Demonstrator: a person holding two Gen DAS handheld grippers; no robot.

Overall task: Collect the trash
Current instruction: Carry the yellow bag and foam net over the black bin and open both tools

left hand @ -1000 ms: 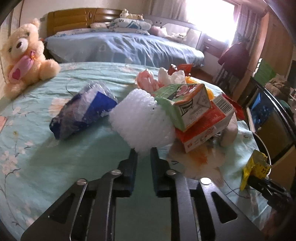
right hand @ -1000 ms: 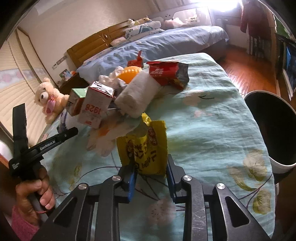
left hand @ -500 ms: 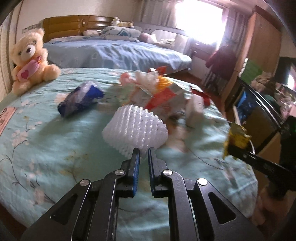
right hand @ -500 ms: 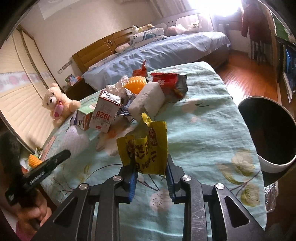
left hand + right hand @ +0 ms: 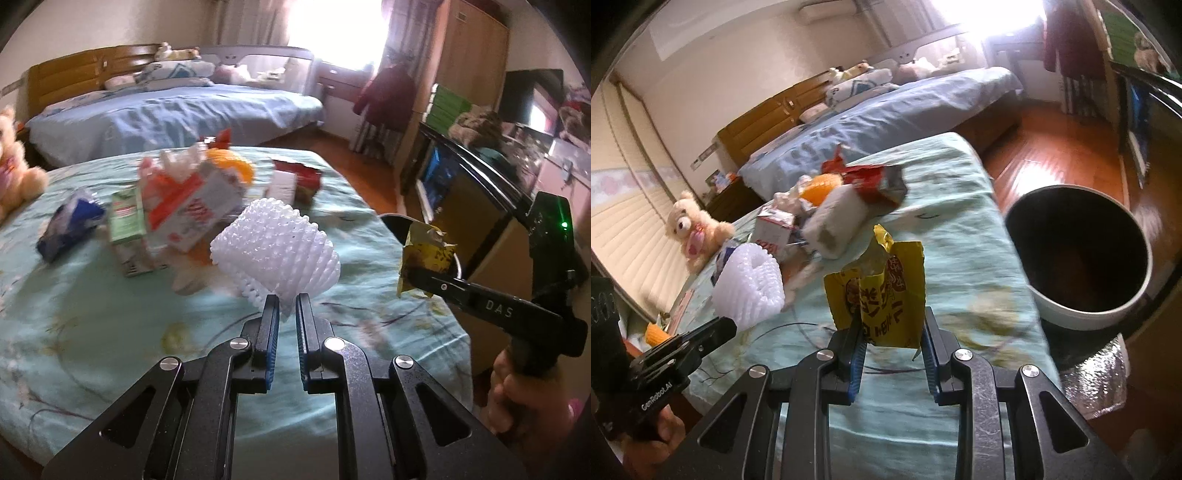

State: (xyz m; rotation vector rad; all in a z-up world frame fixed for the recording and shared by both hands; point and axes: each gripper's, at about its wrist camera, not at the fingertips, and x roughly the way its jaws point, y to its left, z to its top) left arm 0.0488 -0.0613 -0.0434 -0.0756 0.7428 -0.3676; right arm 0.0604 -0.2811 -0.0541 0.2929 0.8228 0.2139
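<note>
My left gripper (image 5: 284,301) is pinched on the edge of the foam net (image 5: 275,253): white, ribbed, sleeve-shaped, lifted off the bedspread (image 5: 92,314). Right gripper (image 5: 892,321) clamps the yellow wrapper (image 5: 886,291), crinkled, red print, upright btwn the pads; its lower edge is hidden by the fingers. Bin (image 5: 1082,258) sits just right of the bed edge, dark inside, contents unclear. Farther back the trash pile (image 5: 192,199) is motion-blurred; cartons, an orange net & a red packet, labels unreadable. Teddy (image 5: 694,229) beyond, cut off in left view.
</note>
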